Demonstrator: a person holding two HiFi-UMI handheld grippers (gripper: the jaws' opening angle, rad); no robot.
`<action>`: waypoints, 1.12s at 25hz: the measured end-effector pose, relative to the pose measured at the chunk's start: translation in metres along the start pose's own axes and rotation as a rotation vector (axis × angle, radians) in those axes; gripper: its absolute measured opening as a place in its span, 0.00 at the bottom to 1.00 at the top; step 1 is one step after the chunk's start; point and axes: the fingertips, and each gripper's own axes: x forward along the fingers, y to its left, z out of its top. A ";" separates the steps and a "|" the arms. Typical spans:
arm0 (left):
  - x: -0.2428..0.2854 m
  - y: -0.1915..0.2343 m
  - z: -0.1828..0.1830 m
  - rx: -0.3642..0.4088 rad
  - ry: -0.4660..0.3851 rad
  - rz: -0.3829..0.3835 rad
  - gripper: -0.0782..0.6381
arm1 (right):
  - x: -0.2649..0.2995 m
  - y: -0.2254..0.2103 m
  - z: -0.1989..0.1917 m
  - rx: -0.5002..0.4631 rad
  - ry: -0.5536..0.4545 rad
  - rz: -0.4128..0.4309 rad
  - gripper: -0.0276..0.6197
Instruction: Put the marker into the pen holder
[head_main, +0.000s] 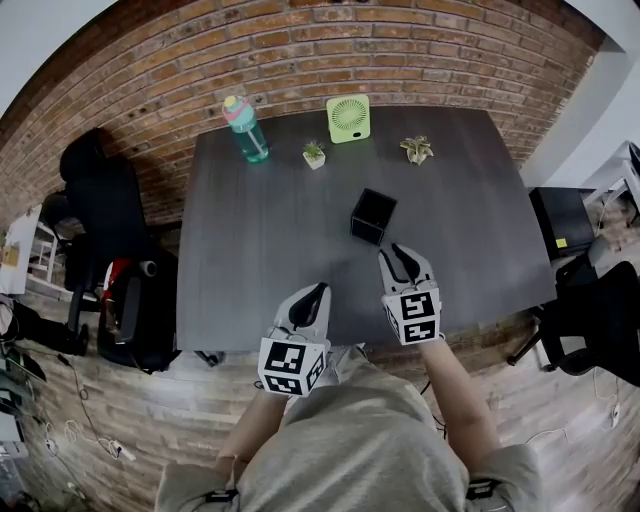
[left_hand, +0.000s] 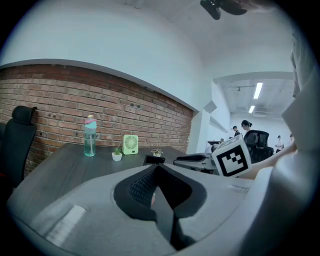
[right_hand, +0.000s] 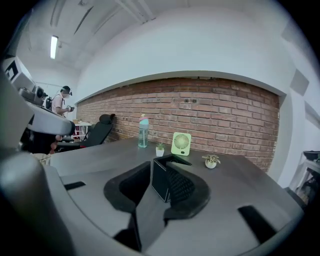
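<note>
Black cube-shaped pen holder (head_main: 373, 216) is set upright on the dark grey wooden table (head_main: 260, 230), just ahead of the right gripper (head_main: 397, 258). That gripper's jaws are held apart, with nothing gripped. Left gripper (head_main: 316, 295): jaws appear pressed together and empty. The marker cannot be made out in any view.
</note>
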 end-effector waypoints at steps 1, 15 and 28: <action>-0.004 -0.002 -0.001 0.002 -0.001 -0.002 0.14 | -0.007 0.003 0.002 0.001 -0.007 -0.003 0.19; -0.061 -0.040 -0.017 0.007 -0.035 -0.013 0.14 | -0.104 0.045 0.019 0.021 -0.093 -0.009 0.14; -0.102 -0.074 -0.021 0.013 -0.071 -0.023 0.14 | -0.178 0.076 0.033 0.031 -0.151 -0.007 0.06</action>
